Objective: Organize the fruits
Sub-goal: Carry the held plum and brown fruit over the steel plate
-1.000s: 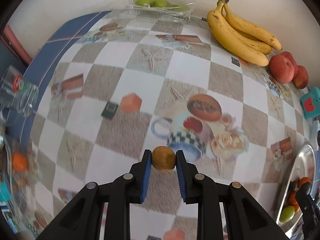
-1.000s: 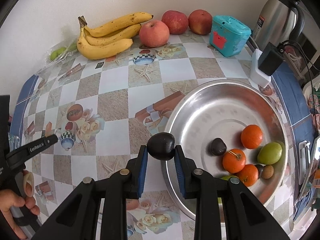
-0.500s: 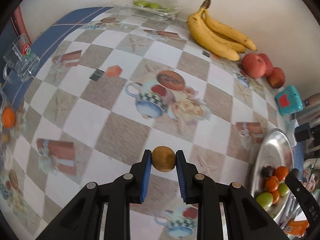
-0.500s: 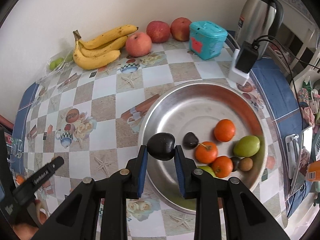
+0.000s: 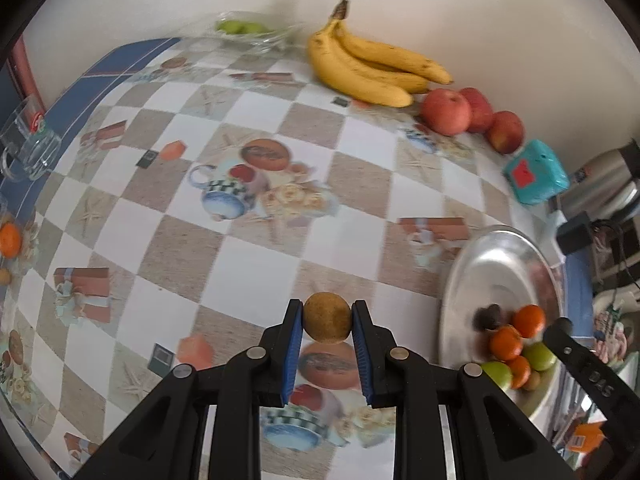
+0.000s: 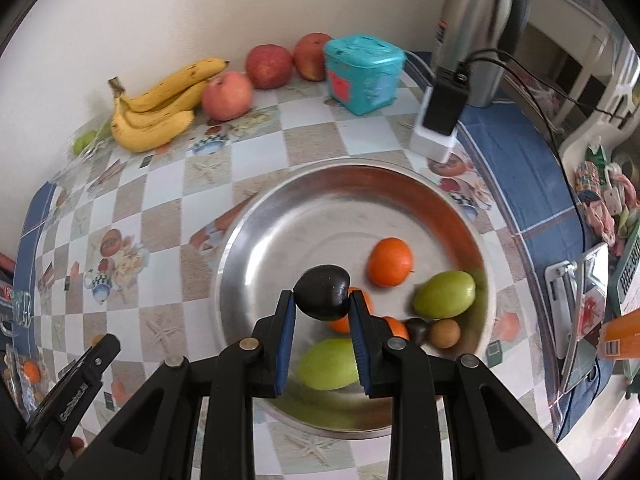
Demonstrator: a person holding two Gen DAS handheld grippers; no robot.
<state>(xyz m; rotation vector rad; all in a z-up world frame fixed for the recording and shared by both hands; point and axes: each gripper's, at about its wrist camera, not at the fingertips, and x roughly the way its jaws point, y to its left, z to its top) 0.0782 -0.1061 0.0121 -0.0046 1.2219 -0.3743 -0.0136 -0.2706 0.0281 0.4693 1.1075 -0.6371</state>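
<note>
Partly done: steel bowl near the table's right edge holds several fruits; right gripper clamps a dark plum above it, left gripper clamps a brown fruit over mid-table, w/ bananas & apples unsorted at back edge.

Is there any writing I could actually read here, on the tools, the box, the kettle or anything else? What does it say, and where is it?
"GenRobot.AI", faint, on a finger of the left gripper.
Red label on the teal box: too blurred to read.
Label on the steel kettle: too small to read.
Red mark on the glass mug: unreadable.
Print on the orange carton: too small to read.
</note>
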